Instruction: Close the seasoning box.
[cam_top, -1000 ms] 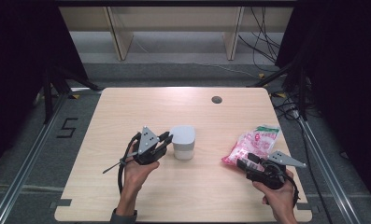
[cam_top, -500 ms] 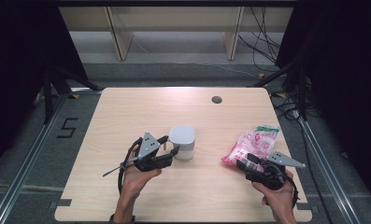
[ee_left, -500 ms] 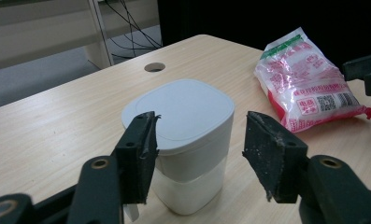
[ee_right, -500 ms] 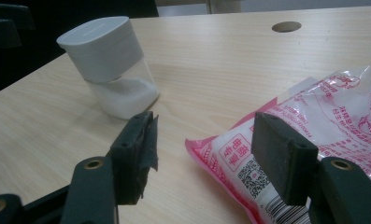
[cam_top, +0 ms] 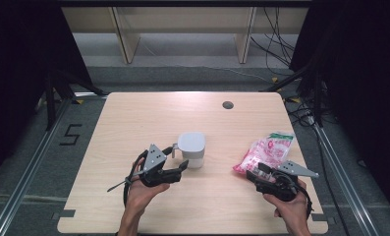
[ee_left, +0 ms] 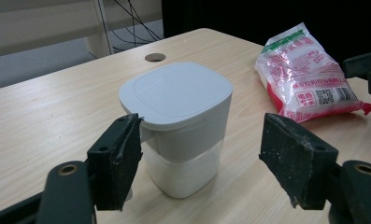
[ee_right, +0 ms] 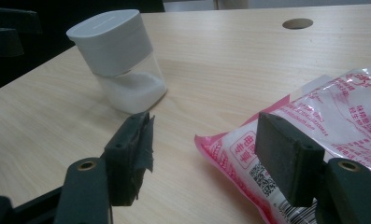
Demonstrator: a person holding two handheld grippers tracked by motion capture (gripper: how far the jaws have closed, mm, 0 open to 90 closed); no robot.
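A white lidded container (cam_top: 191, 147) with white powder in its clear lower half stands mid-table. My left gripper (cam_top: 179, 168) sits just in front of it and to its left. Its jaws have just been opening, and they now stand open. In the left gripper view the container (ee_left: 178, 126) stands between and just beyond the pads, untouched, with the left pad (ee_left: 122, 158) near the lid's lip. A pink and white plastic bag (cam_top: 266, 151) lies at the right. My right gripper (cam_top: 254, 173) is open at its near corner, with the bag (ee_right: 323, 130) beside its right pad (ee_right: 286, 156).
A round cable hole (cam_top: 227, 104) sits near the table's far edge. The wooden table (cam_top: 143, 118) has bare room at the left and back. Cables and metal floor rails lie beyond its sides.
The left gripper's jaws have spread from nearly shut at the container's lid to wide open, and it has drawn slightly back toward the near edge. The right gripper and bag stay put.
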